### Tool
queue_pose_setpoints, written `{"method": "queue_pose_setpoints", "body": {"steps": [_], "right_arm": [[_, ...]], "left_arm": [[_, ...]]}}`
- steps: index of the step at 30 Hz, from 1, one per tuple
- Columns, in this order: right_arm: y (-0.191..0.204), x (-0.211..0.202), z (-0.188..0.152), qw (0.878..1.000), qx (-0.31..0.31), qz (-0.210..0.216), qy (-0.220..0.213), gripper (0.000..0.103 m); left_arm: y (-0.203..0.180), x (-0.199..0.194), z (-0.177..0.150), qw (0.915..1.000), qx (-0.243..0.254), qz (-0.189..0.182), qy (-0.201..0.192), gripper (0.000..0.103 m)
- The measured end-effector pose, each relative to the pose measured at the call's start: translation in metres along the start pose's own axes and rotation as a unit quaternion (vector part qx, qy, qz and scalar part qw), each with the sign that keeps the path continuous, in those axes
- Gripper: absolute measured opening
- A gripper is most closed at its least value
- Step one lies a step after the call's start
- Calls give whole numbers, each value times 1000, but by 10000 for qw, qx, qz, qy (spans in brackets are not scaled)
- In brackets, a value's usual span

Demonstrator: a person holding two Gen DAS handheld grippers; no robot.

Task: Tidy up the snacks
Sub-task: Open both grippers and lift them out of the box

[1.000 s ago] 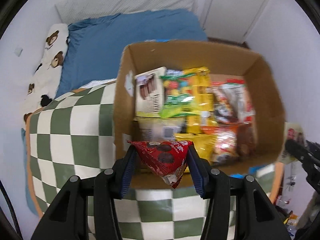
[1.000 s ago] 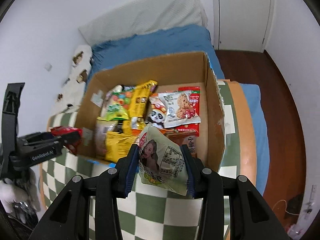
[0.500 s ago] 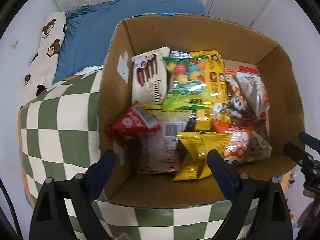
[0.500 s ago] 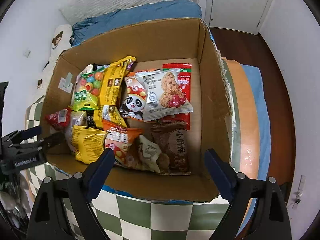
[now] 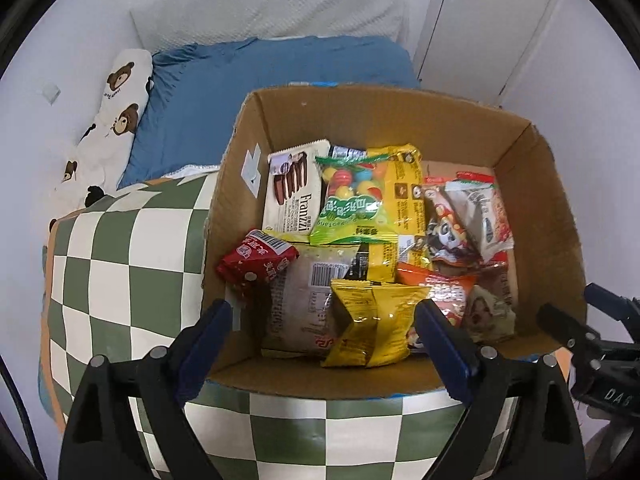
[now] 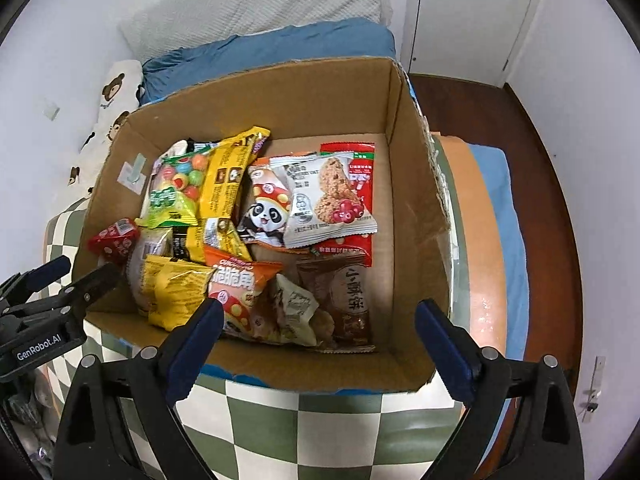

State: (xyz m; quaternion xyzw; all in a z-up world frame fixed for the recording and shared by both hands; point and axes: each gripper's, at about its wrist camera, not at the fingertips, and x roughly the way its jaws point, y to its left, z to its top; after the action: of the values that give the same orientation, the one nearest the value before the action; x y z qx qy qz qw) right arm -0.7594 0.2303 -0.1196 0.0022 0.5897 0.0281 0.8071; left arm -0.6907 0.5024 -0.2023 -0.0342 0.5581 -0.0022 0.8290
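Note:
An open cardboard box [image 5: 400, 120] [image 6: 280, 96] holds several snack packets. A red packet [image 5: 256, 260] [image 6: 114, 240] leans on its left wall. A pale packet with a printed face [image 5: 488, 312] [image 6: 292, 308] lies near the front, beside an orange one. My left gripper [image 5: 322, 316] hangs open above the box's front left, nothing between its blue pads. My right gripper [image 6: 319, 312] hovers over the front right, its jaws opening and empty. Each gripper also shows at the edge of the other's view: the left gripper [image 6: 80, 270], the right gripper [image 5: 570, 300].
The box rests on a green-and-white checked cushion [image 5: 120, 260]. Behind it lie a blue bed sheet [image 5: 240, 92] and a bear-print pillow [image 5: 120, 92]. A white door [image 5: 480, 20] and dark wooden floor [image 6: 540, 160] are to the right.
Both grippers opened and let go of their packets. The red packet now lies at the box's left wall, the pale one at the front. Both cameras came over the box.

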Motion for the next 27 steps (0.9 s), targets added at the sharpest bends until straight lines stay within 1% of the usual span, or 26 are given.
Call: {"method": "queue_pose_setpoints", "body": {"steps": [3, 7, 13, 21, 27], "right_arm": [[4, -10, -5, 9998, -30, -17, -172, 98], [4, -29, -13, 9989, -43, -60, -464, 99], [4, -71, -40, 9954, -53, -11, -952, 99], [10, -138, -99, 9875, -97, 65, -1573, 99], [15, -187, -144, 9809, -143, 132, -1937, 99]], "left_arm": [[-2, -14, -6, 9998, -2, 34, -182, 93], [-2, -32, -17, 9993, -15, -12, -371, 93], [-4, -75, -50, 9966, -41, -24, -826, 93], [-5, -138, -99, 9906, -23, -56, -1368, 93], [-7, -181, -130, 9863, 59, -51, -1649, 93]]}}
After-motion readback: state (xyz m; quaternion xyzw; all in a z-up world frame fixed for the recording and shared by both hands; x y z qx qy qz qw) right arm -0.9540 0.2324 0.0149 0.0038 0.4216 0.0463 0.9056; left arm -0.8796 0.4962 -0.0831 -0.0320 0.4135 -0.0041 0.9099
